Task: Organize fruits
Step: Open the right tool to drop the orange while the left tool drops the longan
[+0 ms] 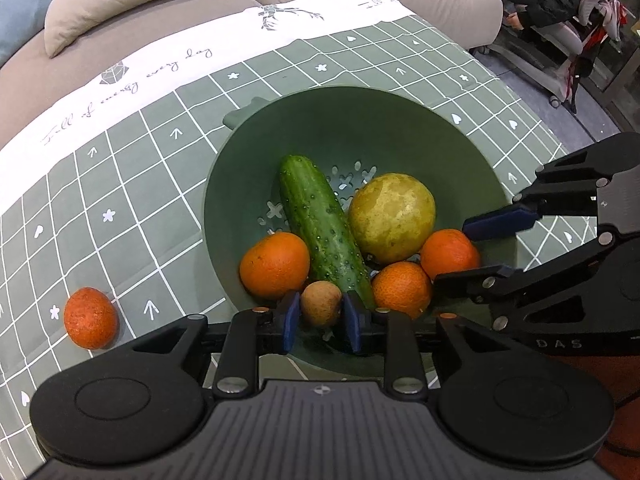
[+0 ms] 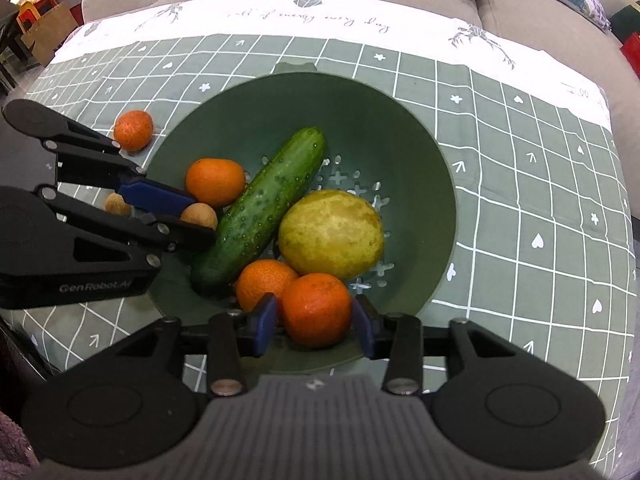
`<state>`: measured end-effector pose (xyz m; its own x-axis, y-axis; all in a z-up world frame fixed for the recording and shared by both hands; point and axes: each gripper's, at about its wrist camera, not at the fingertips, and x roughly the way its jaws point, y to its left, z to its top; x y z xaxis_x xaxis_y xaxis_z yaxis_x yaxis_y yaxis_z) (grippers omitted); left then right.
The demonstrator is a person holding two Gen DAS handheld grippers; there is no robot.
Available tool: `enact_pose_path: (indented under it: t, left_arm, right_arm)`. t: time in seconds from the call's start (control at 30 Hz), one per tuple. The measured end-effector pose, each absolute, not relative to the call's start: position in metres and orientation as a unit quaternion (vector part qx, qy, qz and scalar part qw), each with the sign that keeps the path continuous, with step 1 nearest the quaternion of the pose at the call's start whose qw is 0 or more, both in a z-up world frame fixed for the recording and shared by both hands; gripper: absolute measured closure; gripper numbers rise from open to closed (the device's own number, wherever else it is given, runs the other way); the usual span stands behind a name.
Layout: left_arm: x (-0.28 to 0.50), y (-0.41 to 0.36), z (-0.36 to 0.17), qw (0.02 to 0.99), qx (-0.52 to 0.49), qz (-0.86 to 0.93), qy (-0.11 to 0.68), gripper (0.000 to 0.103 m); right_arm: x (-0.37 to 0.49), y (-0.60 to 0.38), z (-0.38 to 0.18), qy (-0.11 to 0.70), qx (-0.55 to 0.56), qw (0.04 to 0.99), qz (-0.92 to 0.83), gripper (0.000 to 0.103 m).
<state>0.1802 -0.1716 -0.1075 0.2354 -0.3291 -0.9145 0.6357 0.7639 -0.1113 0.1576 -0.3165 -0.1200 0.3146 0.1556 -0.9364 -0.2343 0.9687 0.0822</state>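
The green colander sits near the middle of the bench, which wears a green checked cloth with a white border at its far edge. A grey sofa runs right behind that edge. Open cloth lies all round the colander, widest toward nine o'clock in the left wrist view, where only one rough-skinned orange fruit lies by itself, well apart from the rim.

The white border carries script reading "Full of energy every day". One hand-held gripper's black body is lettered "GenRobot.AI"; the other shows "DAS".

Inside the colander a cucumber lies slantwise, with a yellow-green round fruit at its three o'clock and a mandarin at its eight o'clock. Two more mandarins sit near the front wall, touching each other.

The left hand-held gripper has its blue pads pressed on either side of a small brown round fruit, just inside the near rim beside the cucumber's end. The right hand-held gripper brackets the nearest mandarin; its pads stand wide, at or just beside the skin, and I cannot tell whether they actually grip. Another small brown fruit shows behind the left gripper's fingers.
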Motion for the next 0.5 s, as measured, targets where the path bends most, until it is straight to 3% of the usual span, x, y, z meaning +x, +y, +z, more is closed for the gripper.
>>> enact_pose_path:
  t: [0.07,0.13,0.5]
  left_arm:
    - [0.178,-0.171,-0.105,0.773,0.14,-0.318,0.531,0.06]
    - [0.175,-0.171,-0.1,0.776,0.142,-0.318,0.525,0.054]
    - [0.159,-0.144,-0.064,0.803,0.122,-0.311,0.494,0.053]
  right_arm:
    - [0.156,-0.316,-0.116,0.568,-0.036,0.814,0.118,0.049]
    - [0.155,-0.314,-0.113,0.564,-0.039,0.816,0.119,0.047]
    - [0.139,-0.3,-0.079,0.533,-0.049,0.836,0.123,0.036]
